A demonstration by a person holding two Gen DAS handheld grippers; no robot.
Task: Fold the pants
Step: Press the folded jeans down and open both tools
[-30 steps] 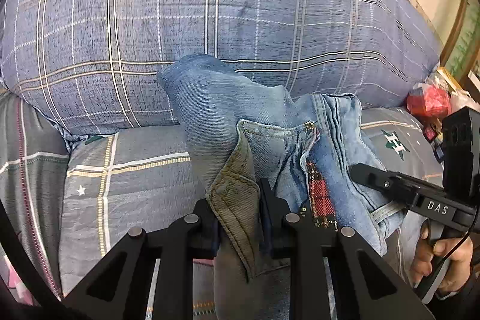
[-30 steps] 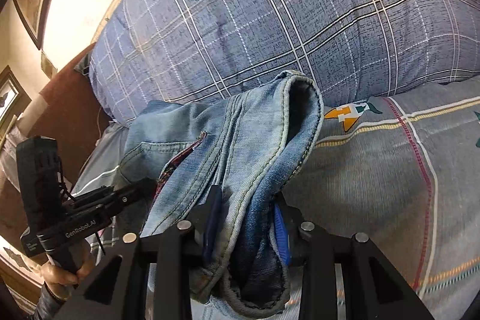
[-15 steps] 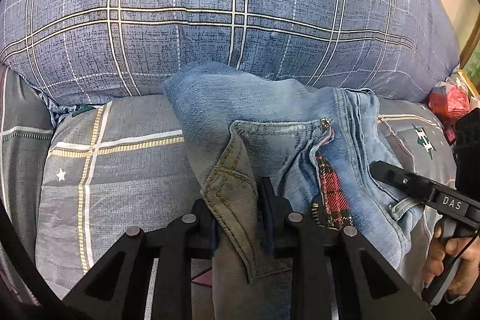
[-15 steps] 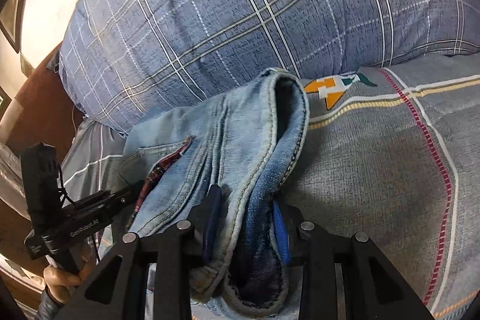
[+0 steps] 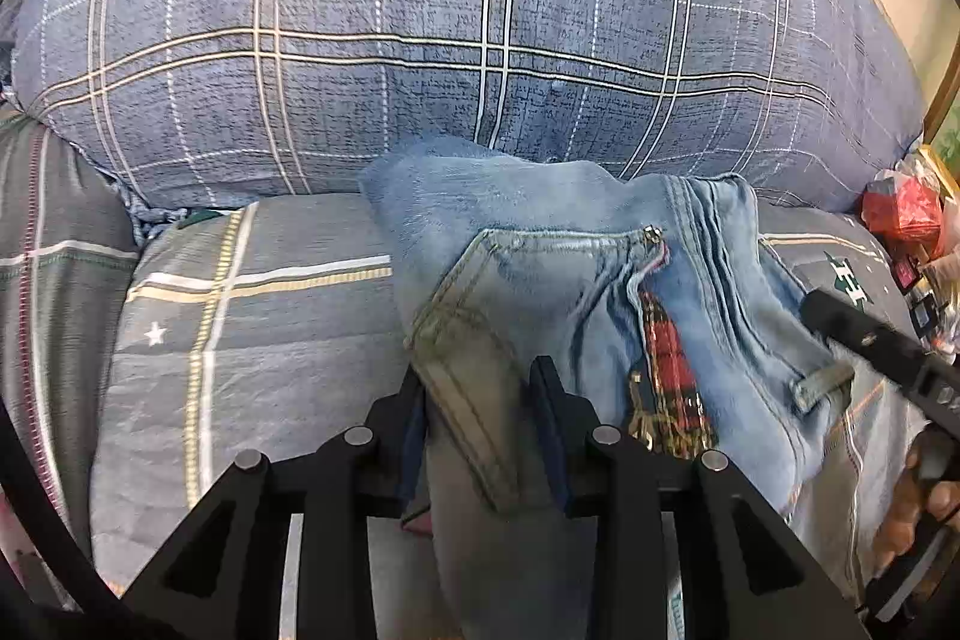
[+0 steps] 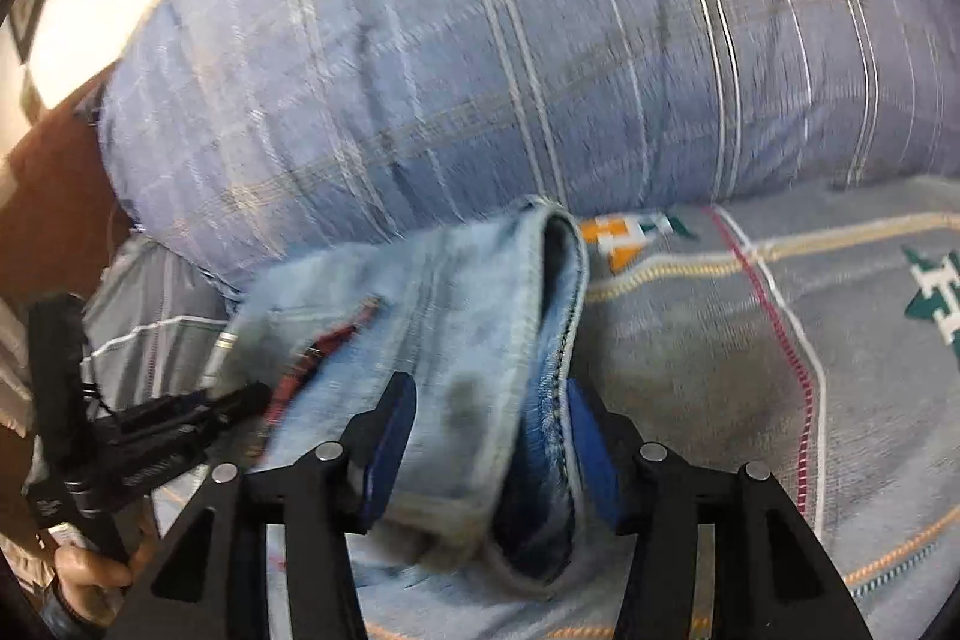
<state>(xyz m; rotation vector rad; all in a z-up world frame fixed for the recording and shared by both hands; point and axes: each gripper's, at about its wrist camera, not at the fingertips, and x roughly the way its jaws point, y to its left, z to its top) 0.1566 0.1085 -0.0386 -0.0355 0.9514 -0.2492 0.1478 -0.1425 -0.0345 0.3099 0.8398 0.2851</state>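
Light blue jeans (image 5: 540,232), folded over, lie on the plaid bed sheet (image 5: 252,328) against a big blue plaid pillow (image 5: 420,40). My left gripper (image 5: 480,418) straddles the pocket-side fold; its jaws are opening and the denim sits loose between the pads. In the right wrist view, my right gripper (image 6: 489,436) straddles the thick hem end of the jeans (image 6: 456,292). Those jaws are opening too, and the left pad (image 6: 390,430) stands off the cloth. Each view shows the other gripper beside the jeans, held by a hand (image 6: 90,574).
The pillow (image 6: 540,40) rises right behind the jeans. Grey plaid sheet (image 6: 780,400) spreads out to the right of them. A red bag (image 5: 900,208) and small clutter sit at the bed's right edge. A brown headboard (image 6: 54,196) stands at the left.
Both grippers' jaws have spread apart around the denim they were pinching. The jeans have settled lower onto the sheet. The right wrist view is now blurred by motion.
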